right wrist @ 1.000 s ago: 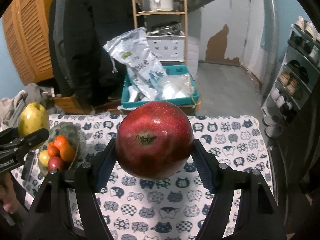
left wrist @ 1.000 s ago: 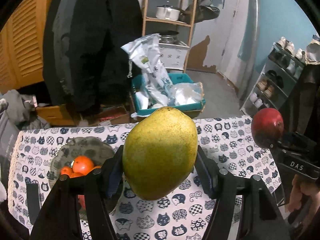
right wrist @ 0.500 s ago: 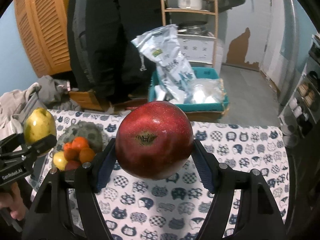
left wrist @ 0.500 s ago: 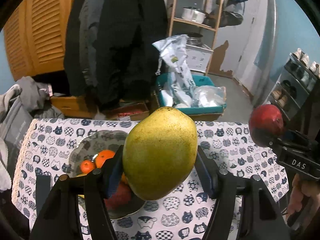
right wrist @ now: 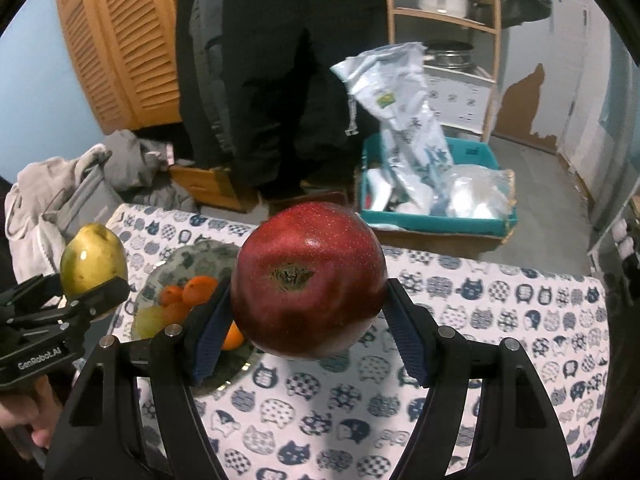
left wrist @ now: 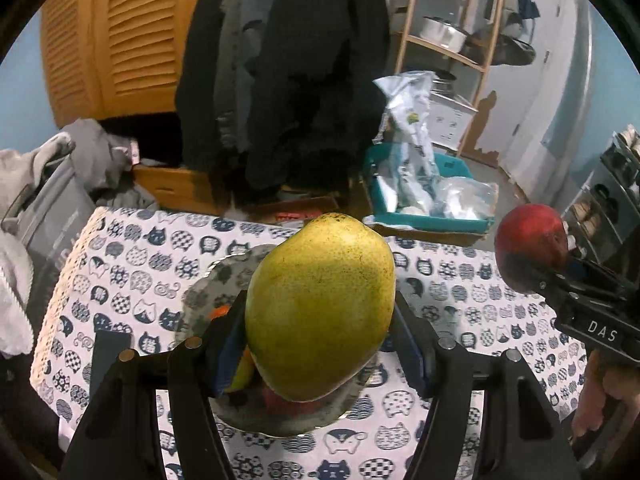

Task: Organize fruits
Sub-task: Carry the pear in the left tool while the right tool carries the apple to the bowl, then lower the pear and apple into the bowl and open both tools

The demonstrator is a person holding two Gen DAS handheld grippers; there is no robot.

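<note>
The left gripper (left wrist: 320,344) is pinching a yellow-green pear (left wrist: 320,304) between its pads, held in the air right over the grey plate (left wrist: 208,288) that lies just beneath and ahead of its fingers. On that plate, small oranges (right wrist: 192,292) and a pale green fruit (right wrist: 148,320) lie heaped together. Off to that gripper's right, the right gripper (right wrist: 308,336) is clamped on a red apple (right wrist: 308,280), with the plate below and to its left, partly behind its left finger, and patterned tablecloth (right wrist: 500,320) directly under it. The step in hand looks like carrying both fruits to the plate. Next, the pear needs lowering into a free spot before release; the apple must come further left first.
</note>
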